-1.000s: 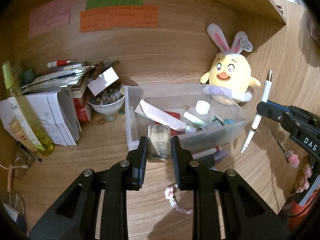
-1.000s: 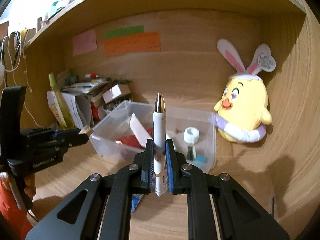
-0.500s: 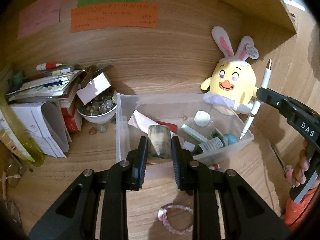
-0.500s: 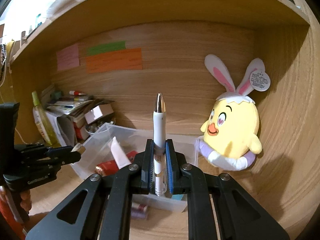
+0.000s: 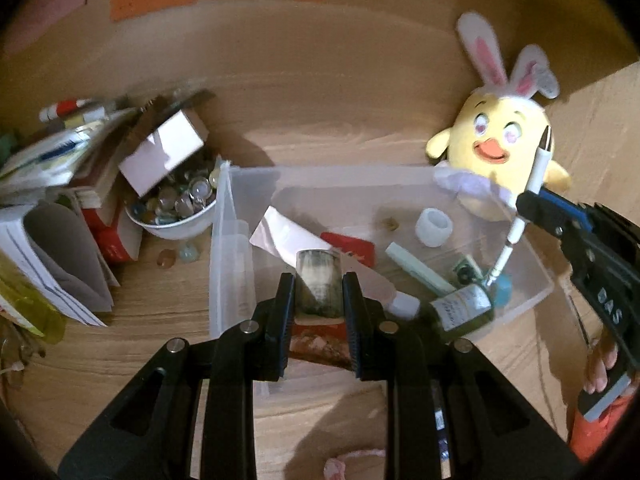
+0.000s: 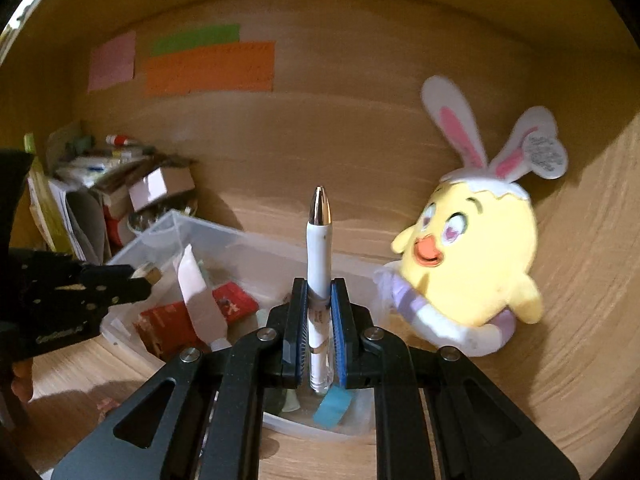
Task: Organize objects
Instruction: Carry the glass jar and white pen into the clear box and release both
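A: What is around the clear box (image 5: 532,280)?

B: A yellow chick toy (image 6: 476,264) with bunny ears sits just beside its far right corner. On the other side is a white bowl (image 5: 172,228) full of glass beads, with a small white carton (image 5: 164,156) leaning over it. Past that is a messy pile of books and papers (image 5: 60,208). Three sticky notes are on the back wall: pink (image 6: 112,60), green (image 6: 196,38) and orange (image 6: 210,68).

A: Is anything in the way?

B: The box is already crowded. A white tube (image 5: 288,240), a red packet (image 5: 352,246), a little white ring (image 5: 434,226), a pale green stick (image 5: 418,270) and a dark bottle (image 5: 460,310) lie inside.

A: What do the tools hold?

B: The left gripper (image 5: 318,294) squeezes one short, stubby, greyish thing (image 5: 318,280), right over the near side of the box. It is too blurry to say what it is. The right gripper (image 6: 320,320) is closed tight on one white pen (image 6: 319,264) with a shiny silver tip. The pen stands up straight, above the right end of the box, near the chick.

A: How many grippers?

B: Two, and each holds one thing.
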`<state>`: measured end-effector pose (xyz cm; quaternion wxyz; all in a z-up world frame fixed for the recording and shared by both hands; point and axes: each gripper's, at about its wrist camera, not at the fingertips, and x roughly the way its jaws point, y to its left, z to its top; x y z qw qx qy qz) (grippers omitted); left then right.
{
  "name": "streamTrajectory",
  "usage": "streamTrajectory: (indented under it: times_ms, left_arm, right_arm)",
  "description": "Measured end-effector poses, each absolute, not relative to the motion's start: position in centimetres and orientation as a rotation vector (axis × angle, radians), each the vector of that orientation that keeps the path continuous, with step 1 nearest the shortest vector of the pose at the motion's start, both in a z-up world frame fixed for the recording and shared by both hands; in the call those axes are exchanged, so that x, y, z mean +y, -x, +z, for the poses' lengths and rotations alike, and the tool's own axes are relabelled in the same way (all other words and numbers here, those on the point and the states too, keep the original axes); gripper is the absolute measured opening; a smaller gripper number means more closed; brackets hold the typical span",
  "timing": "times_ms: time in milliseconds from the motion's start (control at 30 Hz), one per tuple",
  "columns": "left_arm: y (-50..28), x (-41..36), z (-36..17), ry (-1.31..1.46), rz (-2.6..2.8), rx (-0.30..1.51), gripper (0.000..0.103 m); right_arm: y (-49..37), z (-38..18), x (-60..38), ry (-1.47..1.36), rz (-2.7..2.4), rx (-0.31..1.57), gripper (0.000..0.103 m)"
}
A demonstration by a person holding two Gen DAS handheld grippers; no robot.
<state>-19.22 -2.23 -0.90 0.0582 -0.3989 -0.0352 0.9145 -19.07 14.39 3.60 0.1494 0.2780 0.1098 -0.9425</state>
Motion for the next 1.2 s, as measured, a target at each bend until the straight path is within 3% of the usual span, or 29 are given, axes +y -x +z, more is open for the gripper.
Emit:
streamTrajectory:
  times_ms: [400, 700, 900, 1033, 1200]
  left_arm:
    - [19.6, -1.7, -1.7, 1.204, 2.769, -0.068, 0.023]
    - [18.7, -2.2, -0.8, 1.159, 2.773, -0.098, 0.026]
    - [17.5, -2.2, 0.5, 1.105, 2.778, -0.105, 0.037]
    - [16.4, -2.2, 1.5, 1.057, 2.806, -0.093, 0.051]
    - [14.9, -2.3, 2.2, 1.034, 2.815, -0.077, 0.054]
  right_arm:
    - [20.2, 0.8, 10.8, -0.872, -2.622, 0.446, 0.013]
    - [20.4, 0.0, 10.4, -0.924, -2.571, 0.426, 0.016]
    - [19.7, 0.5, 10.6, -0.905, -2.588, 0.411, 0.033]
    - [19.2, 0.9, 10.9, -0.894, -2.599, 0.408, 0.041]
    - [18.0, 1.7, 11.5, -0.873, -2.605, 0.394, 0.046]
